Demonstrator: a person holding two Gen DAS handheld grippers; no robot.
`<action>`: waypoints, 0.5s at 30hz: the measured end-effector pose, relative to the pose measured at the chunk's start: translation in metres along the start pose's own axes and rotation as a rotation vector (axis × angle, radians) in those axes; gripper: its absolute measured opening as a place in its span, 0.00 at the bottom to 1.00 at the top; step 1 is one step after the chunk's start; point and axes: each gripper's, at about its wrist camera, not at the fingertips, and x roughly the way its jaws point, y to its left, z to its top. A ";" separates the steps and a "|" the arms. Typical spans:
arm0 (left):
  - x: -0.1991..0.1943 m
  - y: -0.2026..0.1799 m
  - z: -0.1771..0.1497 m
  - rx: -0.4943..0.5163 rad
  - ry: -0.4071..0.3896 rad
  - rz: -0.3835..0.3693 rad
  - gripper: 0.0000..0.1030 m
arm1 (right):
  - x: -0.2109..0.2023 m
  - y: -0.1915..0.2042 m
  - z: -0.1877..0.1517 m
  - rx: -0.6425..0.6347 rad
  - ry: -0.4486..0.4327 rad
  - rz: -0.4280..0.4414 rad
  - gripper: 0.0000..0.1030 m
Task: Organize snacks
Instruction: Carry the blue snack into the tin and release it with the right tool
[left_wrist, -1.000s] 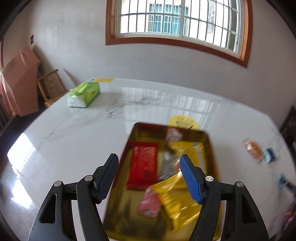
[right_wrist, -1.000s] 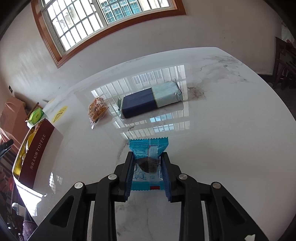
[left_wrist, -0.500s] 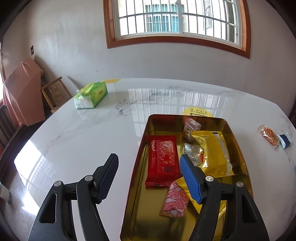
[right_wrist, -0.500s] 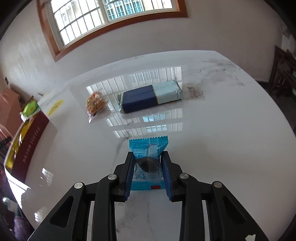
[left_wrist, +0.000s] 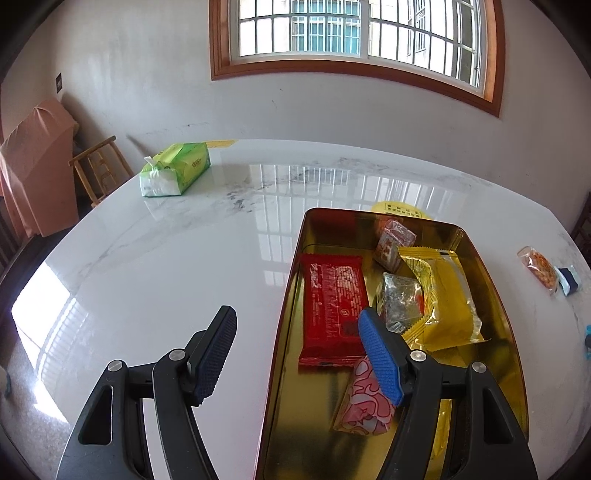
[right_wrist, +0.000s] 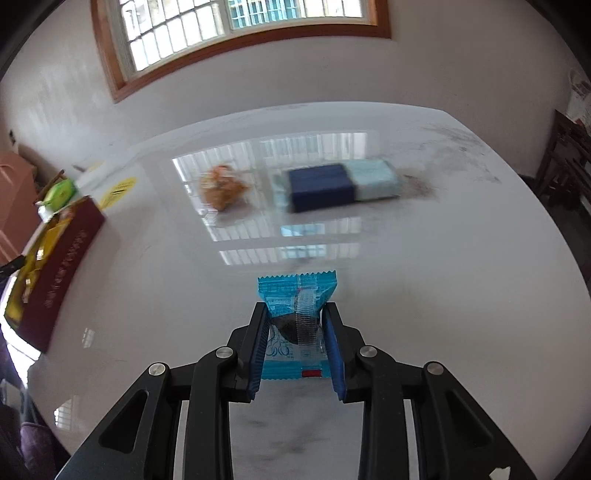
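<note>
The right tongs (right_wrist: 297, 332) are clamped on a blue snack packet (right_wrist: 295, 310), their blue pads pressed against its two sides while its crimped top edge sticks out toward 12 o'clock above the white marble tabletop (right_wrist: 443, 277). Ahead of them, at about 12 o'clock, a long navy and pale-blue packet (right_wrist: 340, 186) lies flat, with a small orange snack bag (right_wrist: 221, 188) just beside it at its 9 o'clock; both are blurred. At 9 o'clock in the right wrist view stands the dark red side of the gold tin (right_wrist: 62, 266). The left tongs (left_wrist: 299, 354) are spread wide and hold nothing, straddling the near left wall of the gold tin (left_wrist: 286, 314). Inside it lie a red packet (left_wrist: 332, 306), a yellow packet (left_wrist: 447, 295), a clear-wrapped sweet (left_wrist: 400, 301), a small red-brown packet (left_wrist: 393, 243) and a pink patterned packet (left_wrist: 364, 402). A green tissue pack (left_wrist: 175, 170) sits well apart at 10 o'clock.
</note>
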 end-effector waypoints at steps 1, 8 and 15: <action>0.000 0.001 0.000 0.001 -0.001 -0.003 0.67 | -0.003 0.012 0.001 -0.019 -0.006 0.018 0.27; -0.004 0.009 0.002 -0.007 -0.004 -0.017 0.67 | -0.025 0.126 0.033 -0.178 -0.050 0.227 0.27; -0.014 0.015 0.000 0.018 -0.009 -0.010 0.67 | -0.023 0.233 0.055 -0.327 -0.037 0.399 0.27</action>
